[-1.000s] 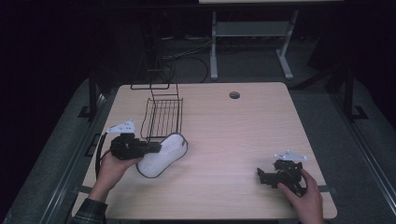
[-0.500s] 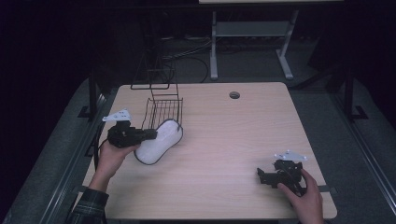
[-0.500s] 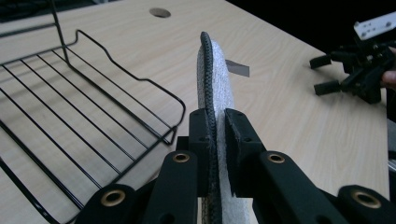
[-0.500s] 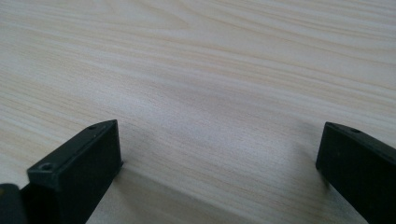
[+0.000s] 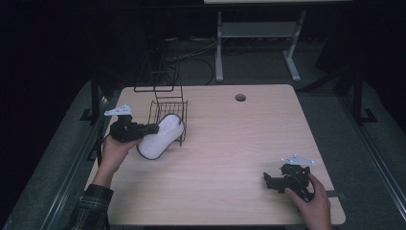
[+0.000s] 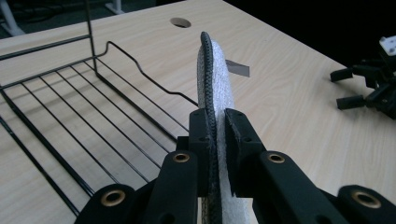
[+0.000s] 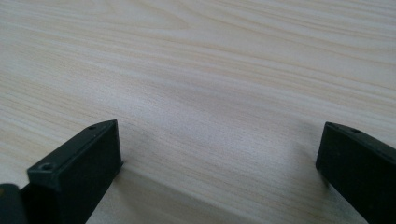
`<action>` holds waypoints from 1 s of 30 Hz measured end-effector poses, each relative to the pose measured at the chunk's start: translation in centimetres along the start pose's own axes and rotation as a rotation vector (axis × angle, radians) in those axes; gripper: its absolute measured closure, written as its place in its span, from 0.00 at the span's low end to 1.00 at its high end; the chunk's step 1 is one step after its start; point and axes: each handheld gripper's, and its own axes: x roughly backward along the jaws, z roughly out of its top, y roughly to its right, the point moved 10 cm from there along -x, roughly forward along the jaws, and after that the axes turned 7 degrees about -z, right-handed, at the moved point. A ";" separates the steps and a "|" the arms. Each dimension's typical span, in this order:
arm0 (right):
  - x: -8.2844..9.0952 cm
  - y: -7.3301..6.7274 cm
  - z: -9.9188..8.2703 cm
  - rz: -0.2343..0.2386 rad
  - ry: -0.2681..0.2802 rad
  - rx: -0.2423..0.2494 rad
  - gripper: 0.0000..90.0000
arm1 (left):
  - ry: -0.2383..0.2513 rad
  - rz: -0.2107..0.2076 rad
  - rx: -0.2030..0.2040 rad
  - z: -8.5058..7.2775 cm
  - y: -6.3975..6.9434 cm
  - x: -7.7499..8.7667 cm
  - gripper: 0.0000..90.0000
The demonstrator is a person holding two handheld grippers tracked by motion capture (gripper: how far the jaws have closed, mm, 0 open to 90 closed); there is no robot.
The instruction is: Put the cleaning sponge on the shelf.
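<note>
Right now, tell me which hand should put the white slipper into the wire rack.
Left. Its tongs are already clamped on the white slipper, right beside the wire rack. The right tongs sit open on the table's far corner.

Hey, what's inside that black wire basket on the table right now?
The wire basket looks empty; bare table shows through its wires. The white insole, clamped in the left gripper, is at its front rim. The insole hides part of the basket's front.
</note>
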 end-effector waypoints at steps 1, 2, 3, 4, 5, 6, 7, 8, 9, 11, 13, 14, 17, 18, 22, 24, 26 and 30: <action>0.0 0.0 0.0 0.000 0.000 0.000 0.00 | 0.000 0.002 0.000 0.1 -0.2 0.0 0.91; 0.0 0.0 0.0 0.000 0.000 0.000 0.00 | 0.003 0.003 -0.001 0.2 -0.5 0.1 0.91; 0.0 0.0 0.0 0.000 0.000 0.000 0.00 | 0.007 0.005 0.001 0.3 -0.7 0.1 0.91; 0.0 0.0 0.0 0.000 0.000 0.000 0.00 | 0.010 0.010 0.003 0.4 -1.0 0.1 0.91; 0.0 0.0 0.0 0.000 0.000 0.000 0.00 | 0.018 0.015 0.004 0.5 -1.2 0.1 0.91; 0.0 0.0 0.0 0.000 0.000 0.000 0.00 | 0.019 0.013 0.012 0.5 -1.5 0.1 0.91; 0.0 0.0 0.0 -0.001 -0.001 0.000 0.00 | 0.016 0.019 0.012 0.5 -1.8 0.1 0.91; 0.0 0.0 0.0 -0.001 -0.001 -0.001 0.00 | 0.016 0.027 0.012 0.6 -2.1 0.1 0.91; 0.0 0.0 0.0 -0.001 -0.001 0.000 0.00 | 0.022 0.026 0.018 0.6 -2.4 0.1 0.91; 0.0 0.0 0.0 -0.001 0.000 0.000 0.00 | 0.029 0.031 0.026 0.8 -2.9 0.1 0.91; 0.0 0.0 0.0 -0.001 0.000 0.000 0.00 | 0.031 0.033 0.034 0.9 -3.4 0.1 0.91; 0.0 0.0 0.0 -0.001 0.000 0.000 0.00 | 0.039 0.039 0.031 1.1 -3.7 0.1 0.91; 0.0 0.0 0.0 -0.001 0.000 0.000 0.00 | 0.038 0.045 0.049 1.2 -4.4 0.0 0.91; 0.0 0.0 0.0 -0.001 0.000 0.000 0.00 | 0.037 0.045 0.048 1.3 -4.7 -0.1 0.91; 0.0 0.0 0.0 -0.001 0.000 0.000 0.00 | 0.051 0.047 0.062 1.8 -5.5 -0.5 0.91; 0.0 0.0 0.0 -0.001 0.000 0.000 0.00 | 0.045 0.048 0.079 1.8 -5.8 -0.7 0.91; 0.0 0.0 0.0 -0.001 0.000 0.000 0.00 | 0.047 0.047 0.086 1.9 -6.2 -0.9 0.91; 0.0 0.0 0.0 -0.001 0.000 0.000 0.00 | 0.056 0.052 0.098 2.4 -6.9 -1.1 0.91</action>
